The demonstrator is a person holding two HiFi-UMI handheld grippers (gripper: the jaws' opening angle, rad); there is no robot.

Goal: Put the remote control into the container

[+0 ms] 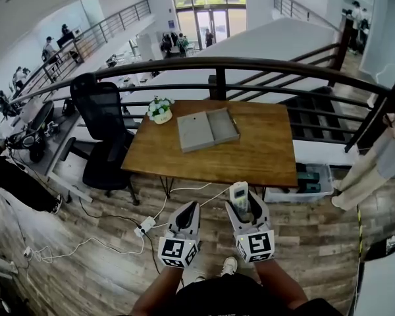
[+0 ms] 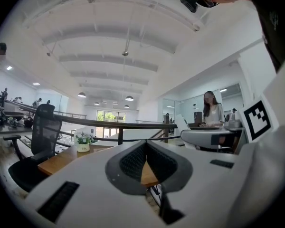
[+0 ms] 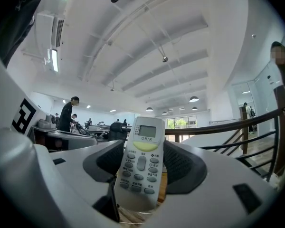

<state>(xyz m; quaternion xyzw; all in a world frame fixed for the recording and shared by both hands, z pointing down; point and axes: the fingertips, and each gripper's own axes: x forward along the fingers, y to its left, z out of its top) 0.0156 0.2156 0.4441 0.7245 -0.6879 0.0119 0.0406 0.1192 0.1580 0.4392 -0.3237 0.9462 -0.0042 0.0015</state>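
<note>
- Remote control (image 3: 141,163), just one, stands between the two jaws of our right gripper (image 3: 143,148). Both jaws are clamped against its long sides.
- Its button end sits deep between the pads. Its display end sticks out past the fingertips, pointing away from us.
- In the head view the right gripper (image 1: 247,206) holds the remote control (image 1: 239,195) over the wooden floor. It hangs just short of the near edge of the table (image 1: 250,157), towards the right.
- Our left gripper (image 1: 188,208) hangs just left of the right one, also over the floor. That makes two grippers in all.
- In the left gripper view the jaws of the left gripper (image 2: 146,144) meet at their tips with nothing held between them. Only a wedge of tabletop shows through the gap behind.
- A white power strip (image 1: 145,228) lies on the floor to the near left of the table, with cables running from it.
- A clear plastic bin (image 1: 303,183) sits on the floor at the table's right end.
- We count one container (image 1: 207,129), a grey case lying open in two halves. It is on the far middle of the table, well apart from the remote control.
- One small flower pot (image 1: 160,110) stands at the table's far left corner, near the container.
- One black office chair (image 1: 102,130) stands left of the table.
- A dark curved railing (image 1: 250,64) runs behind the table's far edge.
</note>
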